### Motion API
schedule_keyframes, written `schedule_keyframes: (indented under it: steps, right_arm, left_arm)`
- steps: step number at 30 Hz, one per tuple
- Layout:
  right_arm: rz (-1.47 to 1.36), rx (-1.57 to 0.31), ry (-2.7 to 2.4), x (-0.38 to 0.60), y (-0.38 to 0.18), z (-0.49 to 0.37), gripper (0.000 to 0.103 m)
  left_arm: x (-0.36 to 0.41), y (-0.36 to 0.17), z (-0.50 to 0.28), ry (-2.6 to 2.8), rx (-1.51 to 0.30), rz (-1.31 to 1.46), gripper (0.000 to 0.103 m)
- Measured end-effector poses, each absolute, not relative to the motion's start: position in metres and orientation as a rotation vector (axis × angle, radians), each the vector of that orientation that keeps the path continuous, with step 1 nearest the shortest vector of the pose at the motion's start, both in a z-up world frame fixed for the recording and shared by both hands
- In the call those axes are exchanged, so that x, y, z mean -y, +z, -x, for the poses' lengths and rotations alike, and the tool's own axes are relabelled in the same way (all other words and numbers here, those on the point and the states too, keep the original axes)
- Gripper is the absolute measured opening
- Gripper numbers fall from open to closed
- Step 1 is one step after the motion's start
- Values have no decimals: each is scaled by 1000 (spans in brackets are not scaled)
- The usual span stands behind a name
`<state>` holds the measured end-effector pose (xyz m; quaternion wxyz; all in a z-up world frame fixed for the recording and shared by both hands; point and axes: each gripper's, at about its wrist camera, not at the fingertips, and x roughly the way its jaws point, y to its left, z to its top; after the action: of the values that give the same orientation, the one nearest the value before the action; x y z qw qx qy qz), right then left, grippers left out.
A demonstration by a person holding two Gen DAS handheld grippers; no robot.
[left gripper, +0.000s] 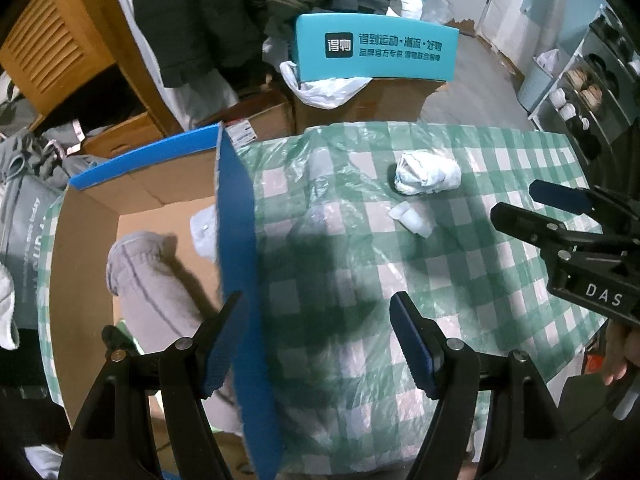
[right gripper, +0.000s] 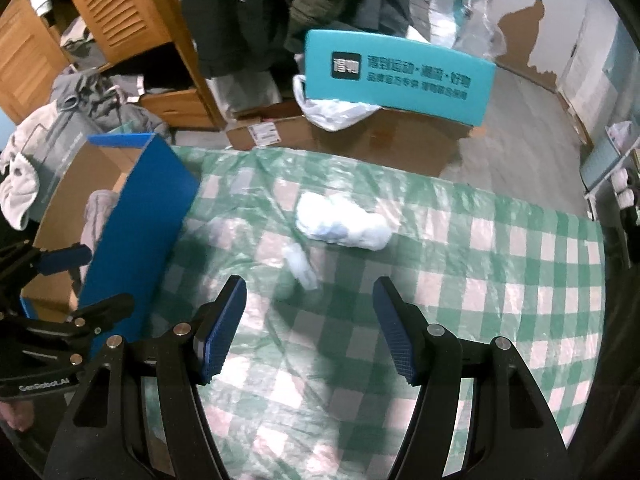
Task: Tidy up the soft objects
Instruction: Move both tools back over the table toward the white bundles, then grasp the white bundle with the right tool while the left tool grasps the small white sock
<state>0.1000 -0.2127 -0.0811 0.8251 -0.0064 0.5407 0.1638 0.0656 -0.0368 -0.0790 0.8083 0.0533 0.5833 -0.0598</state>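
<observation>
A lived-in home room, cluttered. Dark coats (right gripper: 248, 16) hang by a louvred wooden wardrobe (right gripper: 120, 4), clothes lie heaped beside it, and cardboard boxes (right gripper: 384, 136) sit on the floor. A table (right gripper: 500, 280) wears a green checked plastic cloth.

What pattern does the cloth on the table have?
The table cloth has a green and white check pattern under clear plastic; the right wrist view shows it best.

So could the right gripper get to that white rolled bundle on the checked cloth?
Probably yes: the right gripper is open, and only bare checked cloth and a small white scrap lie before the white rolled bundle.
</observation>
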Motion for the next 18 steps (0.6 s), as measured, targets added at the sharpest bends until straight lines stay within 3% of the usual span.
schedule_keyframes:
  steps: [18]
  right_arm:
    - [196, -1215, 434, 216, -113, -160, 65]
  left_arm:
    - [66, -117, -129, -141, -1329, -110, 78]
